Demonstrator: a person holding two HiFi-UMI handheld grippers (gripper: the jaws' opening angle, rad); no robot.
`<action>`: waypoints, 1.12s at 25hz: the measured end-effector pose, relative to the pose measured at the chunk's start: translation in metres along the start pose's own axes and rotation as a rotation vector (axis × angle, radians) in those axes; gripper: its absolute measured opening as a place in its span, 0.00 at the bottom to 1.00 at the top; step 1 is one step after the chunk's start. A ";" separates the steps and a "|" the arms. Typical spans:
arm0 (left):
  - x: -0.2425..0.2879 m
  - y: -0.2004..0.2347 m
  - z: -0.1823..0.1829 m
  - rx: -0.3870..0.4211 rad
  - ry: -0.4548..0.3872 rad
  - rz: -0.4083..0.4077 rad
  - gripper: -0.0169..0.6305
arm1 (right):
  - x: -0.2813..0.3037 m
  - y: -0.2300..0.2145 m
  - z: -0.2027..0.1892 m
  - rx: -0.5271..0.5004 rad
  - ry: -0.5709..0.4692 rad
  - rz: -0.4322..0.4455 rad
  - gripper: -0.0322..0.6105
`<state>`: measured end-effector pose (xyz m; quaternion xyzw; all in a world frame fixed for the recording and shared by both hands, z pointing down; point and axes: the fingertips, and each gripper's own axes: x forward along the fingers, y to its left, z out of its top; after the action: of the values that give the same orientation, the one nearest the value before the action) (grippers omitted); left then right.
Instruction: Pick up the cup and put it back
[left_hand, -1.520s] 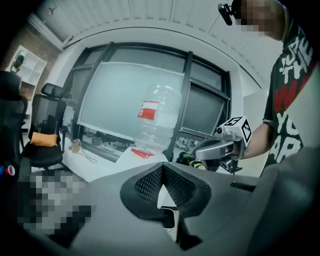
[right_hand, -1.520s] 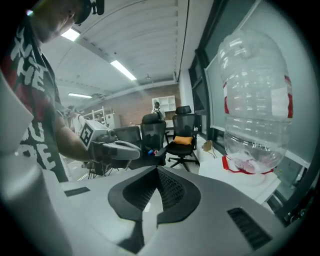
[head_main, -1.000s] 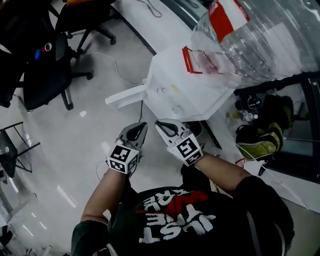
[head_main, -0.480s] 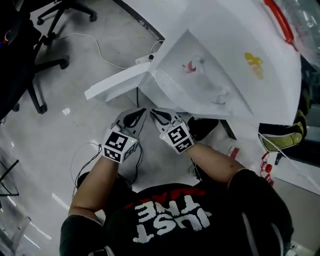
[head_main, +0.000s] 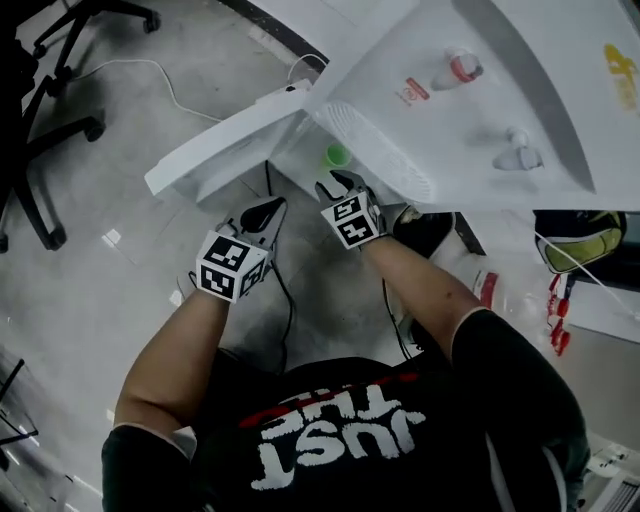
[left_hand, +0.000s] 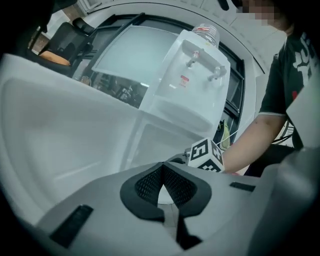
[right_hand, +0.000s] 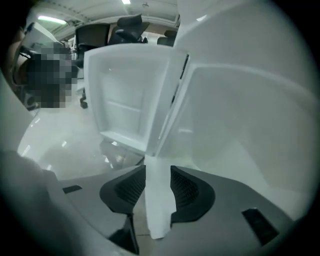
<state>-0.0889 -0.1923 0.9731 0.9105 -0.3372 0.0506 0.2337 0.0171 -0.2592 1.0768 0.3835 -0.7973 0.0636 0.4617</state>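
the fingers (right_hand: 127, 190) of the right gripper (head_main: 338, 186) stood well apart, having just been opening, and they held nothing. only a white upright edge, seemingly the cabinet's frame by the hinge, showed in the gap between them, and i could not tell whether it touched a pad. the left gripper (head_main: 268, 208) had its fingers (left_hand: 145, 185) pressed together at the tips with nothing between them, and it hung to the left of the right one, under the open door (head_main: 215, 140) and over the floor (head_main: 120, 260). just beyond the right gripper's tips, in the head view, a small green thing sat inside the low cabinet (head_main: 300, 150) of the white water dispenser (head_main: 480, 110). i took it for the cup (head_main: 338, 155), though it was too small to be sure, and it was not seen in either gripper view. the step in hand looked like the reach for the pick-up, with the cup not yet touched. the next move seemed to call for turning the right gripper off the white edge and toward the cabinet's opening, then easing it in past the door until the open fingers stood either side of the cup, and only then closing. the narrow opening and the door's edge looked like the things to keep clear of.
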 end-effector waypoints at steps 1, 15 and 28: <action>-0.003 0.006 -0.003 0.000 0.001 0.010 0.03 | 0.010 -0.009 -0.005 -0.001 0.026 -0.030 0.29; -0.021 0.036 -0.006 -0.019 -0.015 0.056 0.03 | 0.089 -0.054 -0.037 -0.117 0.230 -0.131 0.29; -0.010 0.032 0.000 0.031 -0.017 0.052 0.03 | 0.036 0.043 -0.012 -0.069 0.078 0.124 0.11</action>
<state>-0.1174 -0.2075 0.9832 0.9055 -0.3618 0.0542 0.2152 -0.0131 -0.2433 1.1228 0.3144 -0.8028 0.0792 0.5004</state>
